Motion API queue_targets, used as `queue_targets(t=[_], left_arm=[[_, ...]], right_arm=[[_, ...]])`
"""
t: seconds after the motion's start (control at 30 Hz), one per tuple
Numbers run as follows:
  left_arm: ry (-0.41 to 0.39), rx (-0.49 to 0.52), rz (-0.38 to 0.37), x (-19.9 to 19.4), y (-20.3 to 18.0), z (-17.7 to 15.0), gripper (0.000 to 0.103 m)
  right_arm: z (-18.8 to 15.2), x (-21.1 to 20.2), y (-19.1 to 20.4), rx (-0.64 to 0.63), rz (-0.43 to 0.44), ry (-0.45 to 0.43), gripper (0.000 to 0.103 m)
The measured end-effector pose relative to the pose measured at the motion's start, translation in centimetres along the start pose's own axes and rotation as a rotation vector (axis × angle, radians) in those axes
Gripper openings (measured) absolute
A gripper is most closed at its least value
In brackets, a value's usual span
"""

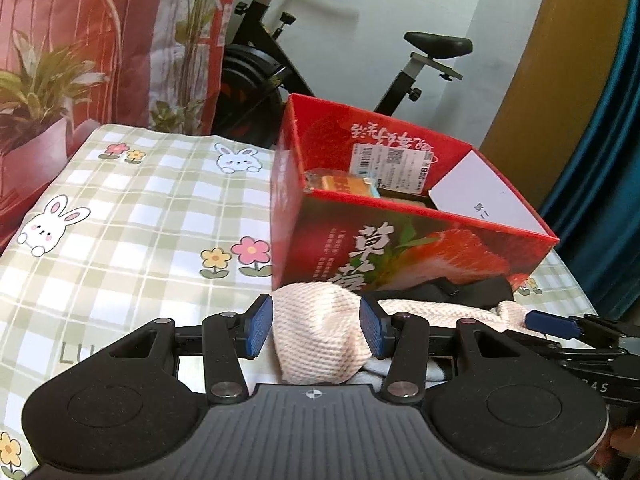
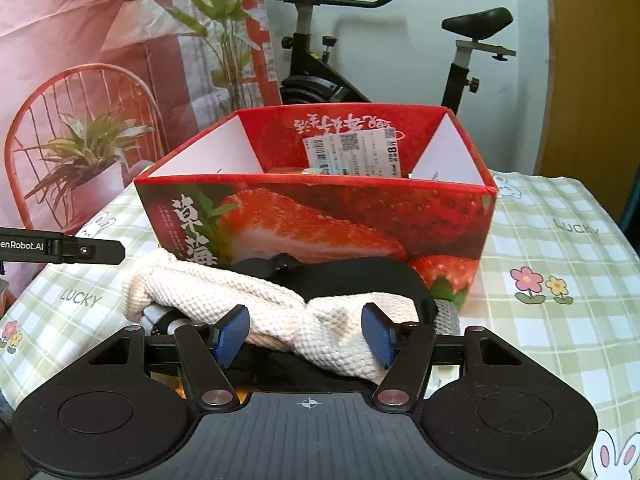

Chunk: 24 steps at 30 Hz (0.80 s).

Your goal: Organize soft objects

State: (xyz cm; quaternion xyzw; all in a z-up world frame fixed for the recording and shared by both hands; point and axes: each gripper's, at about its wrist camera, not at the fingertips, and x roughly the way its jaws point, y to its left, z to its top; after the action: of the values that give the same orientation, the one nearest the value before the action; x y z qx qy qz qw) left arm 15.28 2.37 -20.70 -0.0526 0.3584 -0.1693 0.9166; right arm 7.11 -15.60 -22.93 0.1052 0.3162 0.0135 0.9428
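Worktop: the worktop (image 1: 132, 208) wears a green checked cloth printed with rabbits and flowers.
Box: a red strawberry box (image 2: 320, 216) stands open on the worktop, its near wall facing both cameras; a barcode label is stuck on the inside of the far wall.
Box contents: an orange packet (image 1: 344, 184) lies in the box; the rest of the inside is hard to make out.
Towel: a cream waffle-knit towel (image 2: 256, 300) lies bunched on the worktop just before the near wall of the box, partly over a black cloth (image 2: 360, 276).
Black cloth: it lies between the towel and the box, touching both as far as can be seen.
Left tool: the left tool (image 1: 316, 326) has one end of the towel between its blue pads; the right pad touches the cloth and the left pad sits just at its edge, so it seems to grip the towel lightly.
Right tool: the right tool (image 2: 306, 334) straddles the other bunched part of the towel; the cloth fills the gap and meets both pads, so it is grasping the towel.
Other view: the right tool's blue tip shows at the right edge of the left camera's view, beside the towel.
Background: an exercise bike (image 2: 320, 76) stands behind the worktop, next to a pink printed hanging (image 1: 60, 60).
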Motion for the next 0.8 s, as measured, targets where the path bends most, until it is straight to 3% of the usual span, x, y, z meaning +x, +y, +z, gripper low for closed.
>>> queue_targets(t=[0.23, 0.53, 0.8], left_arm=[[0.018, -0.014, 0.005, 0.3, 0.7, -0.7, 0.050], [0.032, -0.026, 0.003, 1.0, 1.1, -0.8, 0.050], [0.060, -0.057, -0.008, 1.7, 2.0, -1.2, 0.052]], right_arm=[[-0.6, -0.4, 0.2, -0.048, -0.040, -0.040, 0.057], [-0.3, -0.9, -1.2, 0.035, -0.059, -0.074, 0.056], [-1.4, 1.1, -2.2, 0.065, -0.059, 0.008, 0.056]])
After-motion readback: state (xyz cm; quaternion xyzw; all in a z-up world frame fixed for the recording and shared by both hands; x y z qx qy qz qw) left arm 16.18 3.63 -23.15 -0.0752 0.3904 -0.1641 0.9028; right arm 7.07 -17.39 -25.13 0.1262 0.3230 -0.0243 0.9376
